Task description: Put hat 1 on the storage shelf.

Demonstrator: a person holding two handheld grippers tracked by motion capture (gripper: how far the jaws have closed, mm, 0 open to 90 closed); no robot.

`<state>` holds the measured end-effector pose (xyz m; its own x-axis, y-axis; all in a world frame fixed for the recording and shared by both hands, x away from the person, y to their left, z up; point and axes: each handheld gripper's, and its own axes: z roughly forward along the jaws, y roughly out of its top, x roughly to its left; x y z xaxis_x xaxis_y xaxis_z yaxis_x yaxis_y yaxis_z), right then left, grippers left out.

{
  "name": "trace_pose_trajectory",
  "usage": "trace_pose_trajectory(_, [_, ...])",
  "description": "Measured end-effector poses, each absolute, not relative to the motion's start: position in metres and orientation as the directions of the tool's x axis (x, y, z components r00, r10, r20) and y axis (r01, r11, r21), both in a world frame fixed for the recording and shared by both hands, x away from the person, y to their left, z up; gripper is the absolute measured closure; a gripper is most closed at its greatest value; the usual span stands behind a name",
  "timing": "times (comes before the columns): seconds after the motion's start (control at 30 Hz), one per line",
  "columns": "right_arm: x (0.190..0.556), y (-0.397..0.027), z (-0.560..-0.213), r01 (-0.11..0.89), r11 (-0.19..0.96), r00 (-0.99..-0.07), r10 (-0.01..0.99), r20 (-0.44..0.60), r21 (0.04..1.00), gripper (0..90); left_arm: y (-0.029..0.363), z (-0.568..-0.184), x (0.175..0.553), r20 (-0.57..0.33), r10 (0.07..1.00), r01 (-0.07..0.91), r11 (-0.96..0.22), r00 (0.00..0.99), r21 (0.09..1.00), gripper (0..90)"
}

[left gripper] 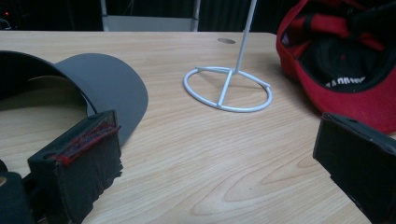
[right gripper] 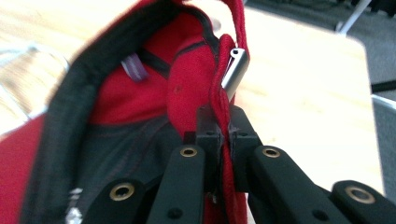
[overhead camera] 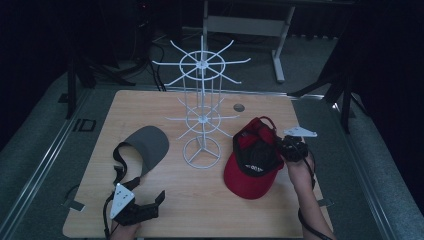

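Note:
A red cap (overhead camera: 252, 160) with a black lining lies upside down on the right of the wooden table (overhead camera: 210, 210). My right gripper (overhead camera: 282, 146) is shut on the cap's red back strap (right gripper: 223, 116), right below its metal buckle (right gripper: 235, 69), and that edge of the cap is lifted. A grey visor (overhead camera: 149, 145) with a black band lies on the left. My left gripper (overhead camera: 150, 202) rests near the front edge, just below the visor, its jaws wide open with bare table between them. The visor's brim (left gripper: 107, 84) sits just beyond the left jaw.
A white wire display rack (overhead camera: 202, 90) with hook arms stands mid-table between visor and cap; its ring base (left gripper: 228, 88) is ahead of the left gripper. A small round hole (overhead camera: 239, 107) is in the tabletop behind it. A white desk frame (overhead camera: 280, 45) stands beyond the table.

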<state>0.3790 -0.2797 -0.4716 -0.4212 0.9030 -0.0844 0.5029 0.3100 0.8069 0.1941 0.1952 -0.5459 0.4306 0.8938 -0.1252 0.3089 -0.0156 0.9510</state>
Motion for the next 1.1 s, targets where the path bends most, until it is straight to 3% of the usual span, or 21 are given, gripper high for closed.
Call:
trace_pose_trajectory(0.67, [0.344, -0.292, -0.379, 0.31, 0.225, -0.425, 0.902, -0.077, 0.924, 86.3, 0.188, -0.541, 0.195, -0.107, 0.878, 0.33, -0.06, 0.467, 0.942, 1.6])
trace_pose_trajectory(1.1, [0.32, -0.311, -0.357, 0.272, 0.216, -0.421, 0.903, -0.086, 0.938, 86.3, 0.165, -0.5, 0.204, -0.121, 0.84, 0.329, -0.072, 0.53, 0.942, 1.6])
